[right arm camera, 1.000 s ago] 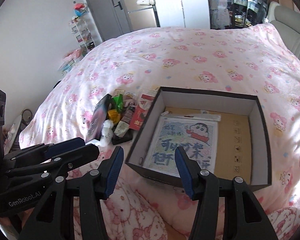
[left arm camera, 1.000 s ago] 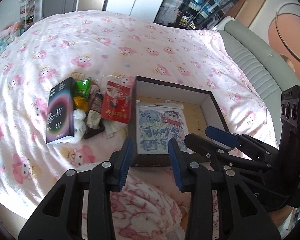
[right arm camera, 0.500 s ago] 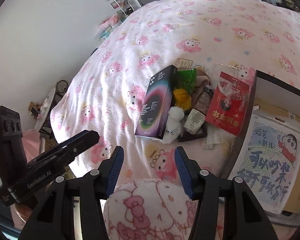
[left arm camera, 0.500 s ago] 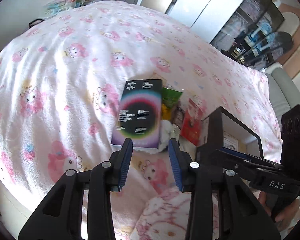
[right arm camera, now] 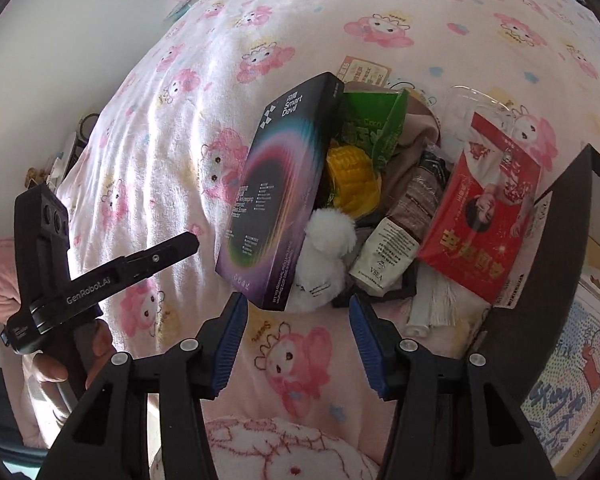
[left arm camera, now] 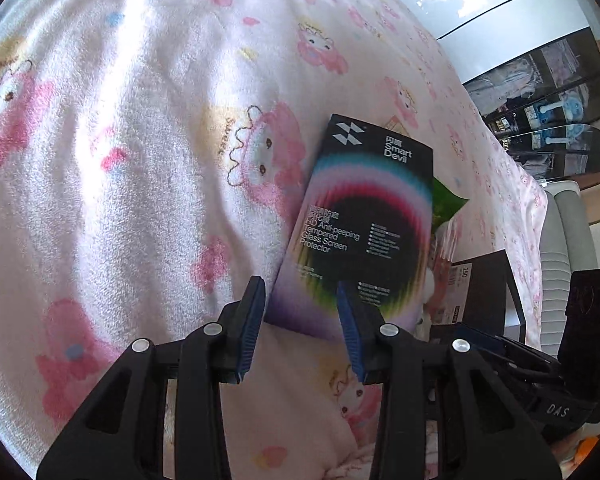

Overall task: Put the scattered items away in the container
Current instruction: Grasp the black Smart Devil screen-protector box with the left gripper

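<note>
A black screen-protector box [left arm camera: 360, 232] with a rainbow ring lies on the pink blanket, its near end just beyond my left gripper [left arm camera: 300, 322], which is open and holds nothing. In the right wrist view the same screen-protector box [right arm camera: 276, 200] leans on a pile: a white plush toy [right arm camera: 324, 248], a green corn packet [right arm camera: 374, 120], a yellow corn piece [right arm camera: 352, 180], a white sachet [right arm camera: 384, 258] and a red packet [right arm camera: 484, 216]. My right gripper [right arm camera: 298, 320] hangs open just short of the plush toy. The black container [right arm camera: 540, 280] stands at the right with a cartoon picture [right arm camera: 572, 360] inside.
The bed's pink cartoon blanket [left arm camera: 140, 140] stretches bare to the left of the pile. A hand [right arm camera: 60, 368] holds the left gripper [right arm camera: 180, 246] at the left of the right wrist view. Dark shelves [left arm camera: 548, 92] and a grey headboard [left arm camera: 564, 240] stand beyond the bed.
Both grippers have swung left, away from the container, and come down close to the pile. The screen-protector box now fills the left wrist view. Neither pair of jaws has changed its gap.
</note>
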`<move>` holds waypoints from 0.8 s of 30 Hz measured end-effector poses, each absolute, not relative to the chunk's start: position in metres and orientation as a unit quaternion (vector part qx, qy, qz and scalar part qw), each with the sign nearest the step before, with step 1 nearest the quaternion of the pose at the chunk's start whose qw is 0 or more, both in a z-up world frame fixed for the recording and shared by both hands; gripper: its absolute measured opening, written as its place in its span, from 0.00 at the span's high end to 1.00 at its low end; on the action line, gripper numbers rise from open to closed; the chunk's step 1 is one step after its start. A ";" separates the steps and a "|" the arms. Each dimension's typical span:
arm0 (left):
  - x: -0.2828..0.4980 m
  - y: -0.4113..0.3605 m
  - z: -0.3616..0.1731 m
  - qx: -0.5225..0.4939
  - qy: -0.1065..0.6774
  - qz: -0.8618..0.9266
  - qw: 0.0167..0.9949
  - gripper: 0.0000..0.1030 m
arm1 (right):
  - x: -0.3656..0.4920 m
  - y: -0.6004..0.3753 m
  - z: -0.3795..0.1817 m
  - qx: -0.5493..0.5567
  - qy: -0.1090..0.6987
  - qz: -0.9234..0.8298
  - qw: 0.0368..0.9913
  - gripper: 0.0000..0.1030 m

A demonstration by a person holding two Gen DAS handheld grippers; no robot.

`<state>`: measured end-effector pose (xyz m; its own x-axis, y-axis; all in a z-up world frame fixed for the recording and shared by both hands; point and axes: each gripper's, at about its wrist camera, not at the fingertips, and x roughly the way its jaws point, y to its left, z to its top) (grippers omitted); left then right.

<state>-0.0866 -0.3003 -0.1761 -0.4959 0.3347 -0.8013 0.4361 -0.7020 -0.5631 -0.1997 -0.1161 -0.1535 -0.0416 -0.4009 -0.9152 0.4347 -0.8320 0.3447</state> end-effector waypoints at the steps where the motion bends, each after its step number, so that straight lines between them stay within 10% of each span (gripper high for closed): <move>1: -0.088 -0.302 -0.181 0.502 0.391 -0.771 0.036 0.64 | -0.201 -0.120 -0.157 0.631 0.018 -0.719 0.292 0.51; 15: -0.108 -0.310 -0.219 0.493 0.456 -0.741 0.024 0.58 | -0.220 -0.141 -0.189 0.648 0.025 -0.701 0.295 0.52; 24: -0.099 -0.276 -0.197 0.511 0.425 -0.747 -0.024 0.63 | -0.209 -0.132 -0.173 0.629 0.020 -0.717 0.298 0.70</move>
<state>-0.0990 -0.2763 -0.1975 -0.4766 0.4699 -0.7430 0.3986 -0.6378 -0.6590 -0.2086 -0.1317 -0.1732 -0.0302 -0.4030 -0.9147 0.4535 -0.8210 0.3468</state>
